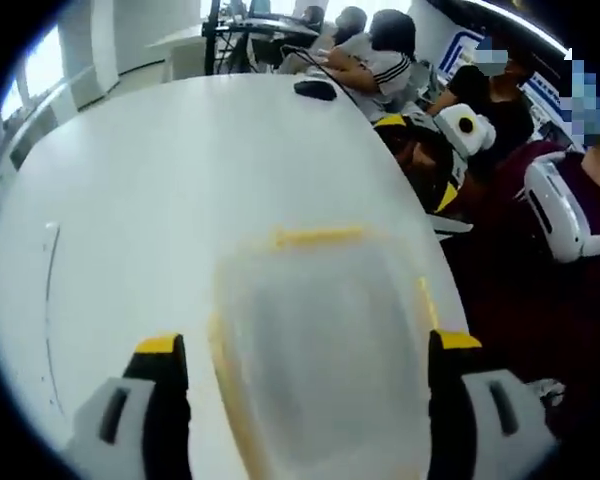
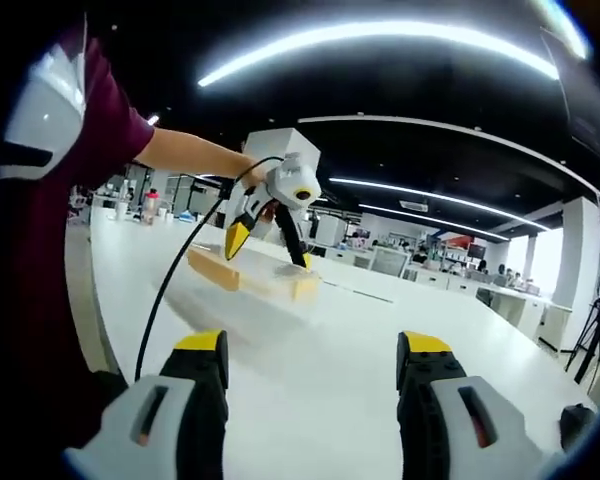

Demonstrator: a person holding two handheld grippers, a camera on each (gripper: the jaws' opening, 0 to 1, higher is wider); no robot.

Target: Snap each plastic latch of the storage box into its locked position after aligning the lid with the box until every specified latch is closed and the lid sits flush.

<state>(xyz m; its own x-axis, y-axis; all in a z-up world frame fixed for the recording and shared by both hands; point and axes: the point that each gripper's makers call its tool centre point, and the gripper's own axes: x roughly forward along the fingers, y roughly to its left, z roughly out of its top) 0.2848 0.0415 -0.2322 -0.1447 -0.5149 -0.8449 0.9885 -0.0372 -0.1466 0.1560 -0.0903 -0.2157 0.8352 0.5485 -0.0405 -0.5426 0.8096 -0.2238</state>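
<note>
The translucent plastic storage box with yellow latches (image 1: 320, 340) is being framed between the spread, empty left tongs (image 1: 305, 360) on the white counter (image 1: 160, 200). The right tongs (image 2: 310, 370) are hanging spread and empty. Probably a latch is to be pressed next.

Both tongs gape wide: left tongs (image 1: 305, 345) lowered, right tongs (image 2: 313, 345) level.

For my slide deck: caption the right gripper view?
Left gripper poised over the storage box on the white table, right gripper open.

I can read no text, label, brand or number anywhere; the blue-and-white sign (image 1: 467, 45) on the far wall is too blurred to make out.
</note>
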